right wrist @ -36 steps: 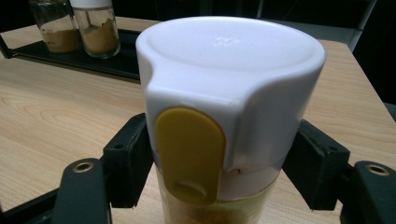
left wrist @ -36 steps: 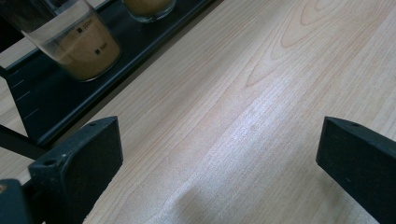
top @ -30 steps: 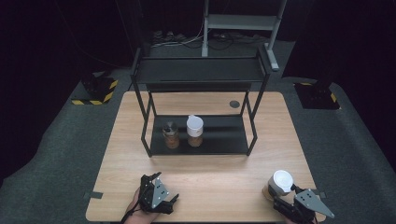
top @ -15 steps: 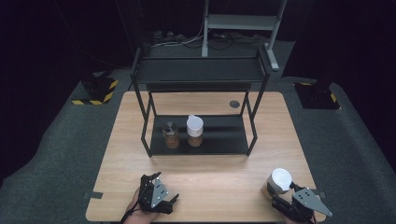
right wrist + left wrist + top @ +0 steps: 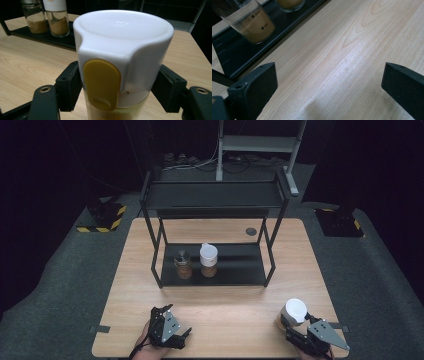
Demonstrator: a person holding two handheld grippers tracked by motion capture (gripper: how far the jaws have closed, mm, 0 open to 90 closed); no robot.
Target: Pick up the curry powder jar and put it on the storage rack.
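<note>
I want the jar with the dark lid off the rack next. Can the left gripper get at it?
Probably yes: the left gripper is open and holds nothing, and bare table lies between it and the jar at the rack's open front.

Light wooden table (image 5: 125, 285) at frame centre. Dark grey carpet floor (image 5: 60, 285) around it. Yellow-black striped blocks (image 5: 100, 217) at left and right. Grey metal stand (image 5: 255, 142) and cables (image 5: 185, 162) top centre. Black, unlit backdrop.

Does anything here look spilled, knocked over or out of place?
Nothing spilled or tipped. Two jars stand upright on the rack; a third jar is off it, near the table's front edge, clamped in the right gripper.
</note>
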